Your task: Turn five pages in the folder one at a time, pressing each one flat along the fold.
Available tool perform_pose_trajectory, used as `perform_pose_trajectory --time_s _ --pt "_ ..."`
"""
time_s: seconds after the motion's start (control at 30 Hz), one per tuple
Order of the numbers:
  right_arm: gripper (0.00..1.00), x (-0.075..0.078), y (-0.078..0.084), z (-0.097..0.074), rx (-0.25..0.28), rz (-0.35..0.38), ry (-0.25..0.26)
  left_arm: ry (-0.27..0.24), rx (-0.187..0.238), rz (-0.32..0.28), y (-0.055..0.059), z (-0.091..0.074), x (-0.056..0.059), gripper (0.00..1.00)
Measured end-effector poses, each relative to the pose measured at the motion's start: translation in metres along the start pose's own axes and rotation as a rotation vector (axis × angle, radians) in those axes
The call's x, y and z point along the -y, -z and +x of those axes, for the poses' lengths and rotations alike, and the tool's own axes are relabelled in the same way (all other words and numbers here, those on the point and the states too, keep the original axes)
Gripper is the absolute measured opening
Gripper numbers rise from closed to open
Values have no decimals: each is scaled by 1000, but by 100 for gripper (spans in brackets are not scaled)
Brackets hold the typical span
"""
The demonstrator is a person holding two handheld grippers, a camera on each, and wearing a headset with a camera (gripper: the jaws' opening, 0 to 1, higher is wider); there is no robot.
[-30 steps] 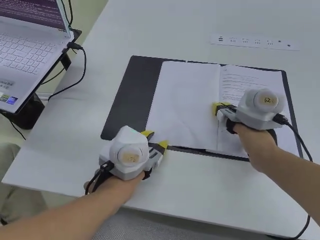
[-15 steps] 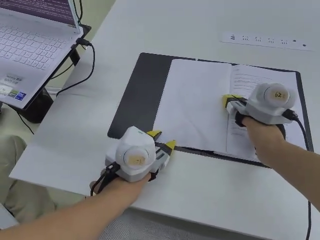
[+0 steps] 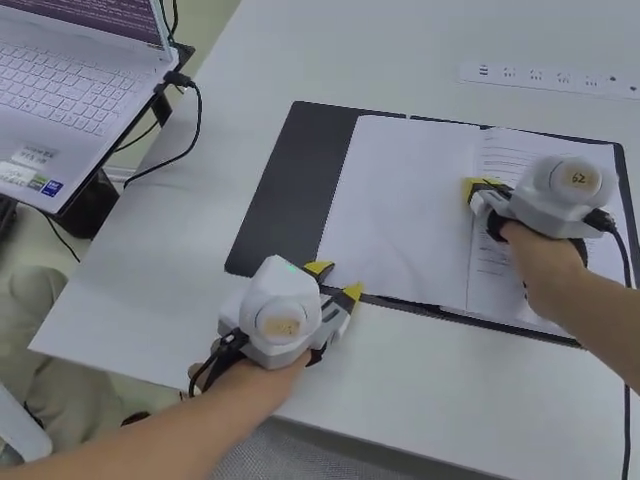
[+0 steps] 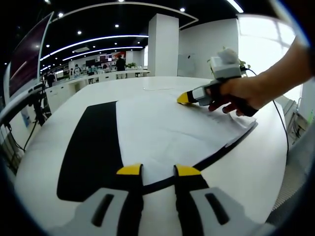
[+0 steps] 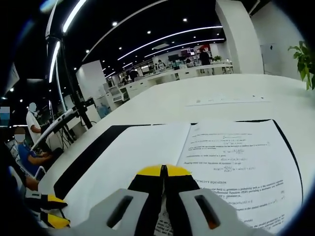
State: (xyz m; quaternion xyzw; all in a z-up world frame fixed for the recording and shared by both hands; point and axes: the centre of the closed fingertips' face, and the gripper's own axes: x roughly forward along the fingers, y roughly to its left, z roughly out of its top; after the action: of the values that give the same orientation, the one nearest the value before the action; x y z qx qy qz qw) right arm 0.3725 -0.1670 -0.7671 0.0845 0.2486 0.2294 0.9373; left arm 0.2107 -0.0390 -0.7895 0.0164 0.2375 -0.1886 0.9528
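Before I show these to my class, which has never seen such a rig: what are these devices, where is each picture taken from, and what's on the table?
No robot here: a person holds a two-jaw gripper in each hand. The wide picture comes from a headset camera looking down; the two round ones come from a camera on each gripper. On the table lies an open black folder showing a blank page and a printed page, with a laptop and a power strip nearby. The left gripper, jaws open, is at the folder's near edge, holding nothing. The right gripper, jaws shut, has its tips on the paper by the fold.
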Motion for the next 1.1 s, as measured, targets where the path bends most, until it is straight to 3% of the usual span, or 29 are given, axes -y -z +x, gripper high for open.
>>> perform_pose_trajectory --time_s 0.5,0.83,1.1 --pt "0 16 -10 23 14 -22 15 -2 7 -5 -1 -1 0 23" --pt "0 14 -20 30 19 -54 26 -5 11 -6 -1 0 0 23" --pt "0 31 -27 63 11 -83 40 -5 15 -8 0 0 0 23"
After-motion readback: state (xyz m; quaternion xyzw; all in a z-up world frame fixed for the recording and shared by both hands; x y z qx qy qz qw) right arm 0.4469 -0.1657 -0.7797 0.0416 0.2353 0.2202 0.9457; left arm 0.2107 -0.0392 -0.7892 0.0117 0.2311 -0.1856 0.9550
